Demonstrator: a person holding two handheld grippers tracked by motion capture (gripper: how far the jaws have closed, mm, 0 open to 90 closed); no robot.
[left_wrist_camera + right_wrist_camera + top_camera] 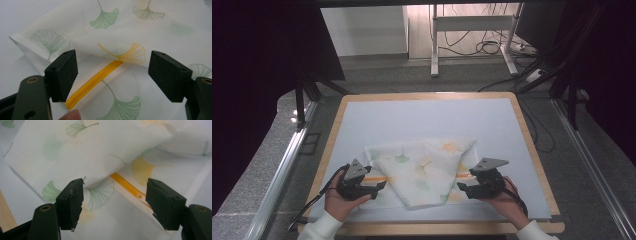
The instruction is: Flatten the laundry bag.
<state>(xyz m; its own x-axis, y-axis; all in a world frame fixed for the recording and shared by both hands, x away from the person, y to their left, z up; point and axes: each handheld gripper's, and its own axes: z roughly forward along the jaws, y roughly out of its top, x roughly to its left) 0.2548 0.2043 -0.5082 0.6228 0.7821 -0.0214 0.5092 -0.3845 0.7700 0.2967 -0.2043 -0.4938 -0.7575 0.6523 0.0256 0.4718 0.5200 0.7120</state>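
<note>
A white cloth (422, 170) printed with green and orange ginkgo leaves lies partly folded on the near half of the white mat (422, 115), one flap turned over the middle. My left gripper (379, 186) is at the cloth's left edge and points right. In the left gripper view the left gripper (112, 75) stands open over an orange stripe (95, 80) under the raised flap (150, 32). My right gripper (460, 186) is at the cloth's right edge. In the right gripper view the right gripper (115, 202) is open, with the folded flap (100, 147) and the stripe (125, 185) just ahead of it.
The mat covers a wooden table (332, 135) with a raised rim. Metal rails (282, 170) run along both sides. A white stand (472, 30) and loose cables (492, 47) are on the floor beyond the far edge.
</note>
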